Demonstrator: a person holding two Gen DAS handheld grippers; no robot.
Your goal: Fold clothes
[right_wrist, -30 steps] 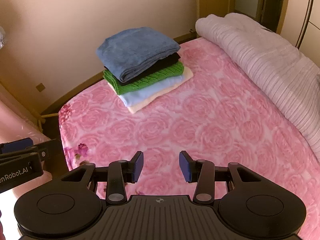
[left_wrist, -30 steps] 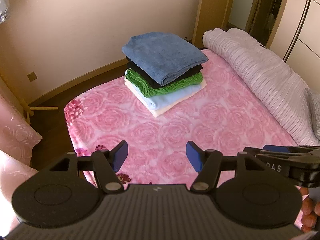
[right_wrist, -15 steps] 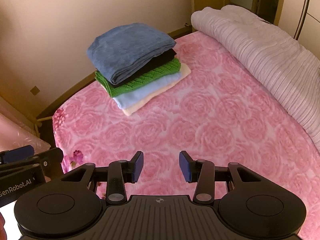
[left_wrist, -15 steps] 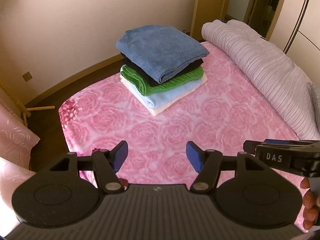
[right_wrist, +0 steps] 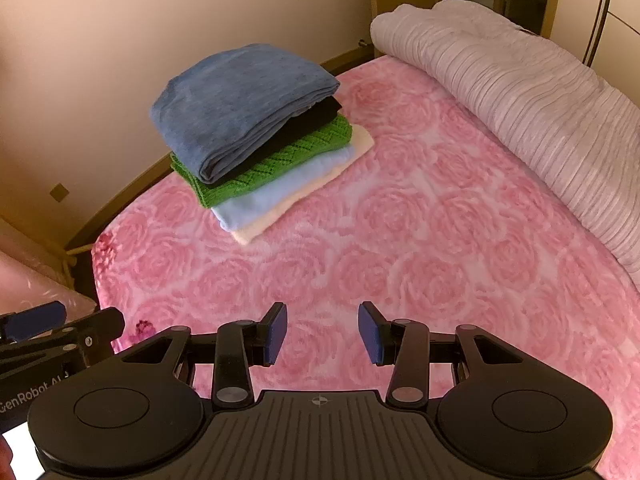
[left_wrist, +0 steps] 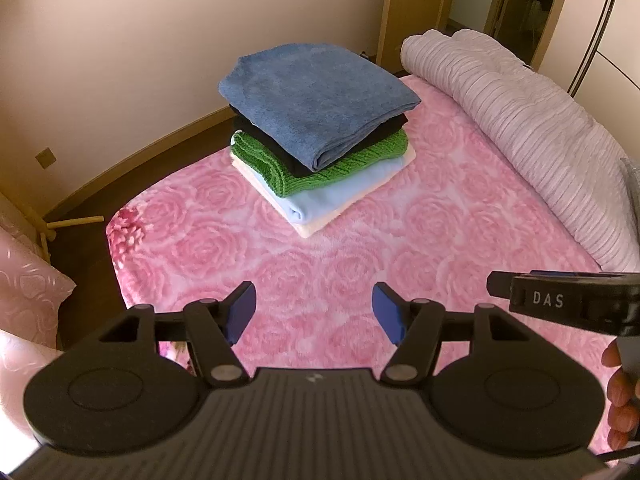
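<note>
A stack of folded clothes (left_wrist: 320,136) sits on the pink rose-patterned bed cover (left_wrist: 360,248), near its far left corner. A blue item (left_wrist: 316,92) lies on top, then black, green knit (left_wrist: 344,168), light blue and cream. The stack also shows in the right wrist view (right_wrist: 256,128). My left gripper (left_wrist: 314,314) is open and empty, above the cover in front of the stack. My right gripper (right_wrist: 322,334) is open and empty, also above the cover. Each gripper shows at the edge of the other's view.
A rolled pale striped quilt (left_wrist: 520,136) lies along the bed's right side. A pink pillow (left_wrist: 24,296) is at the left. The wall, a wooden skirting and floor lie beyond the bed's far edge (left_wrist: 120,168). A door frame (left_wrist: 412,0) stands at the back.
Both grippers have moved forward toward the stack, which now looks larger and nearer. Both stay open and empty.
</note>
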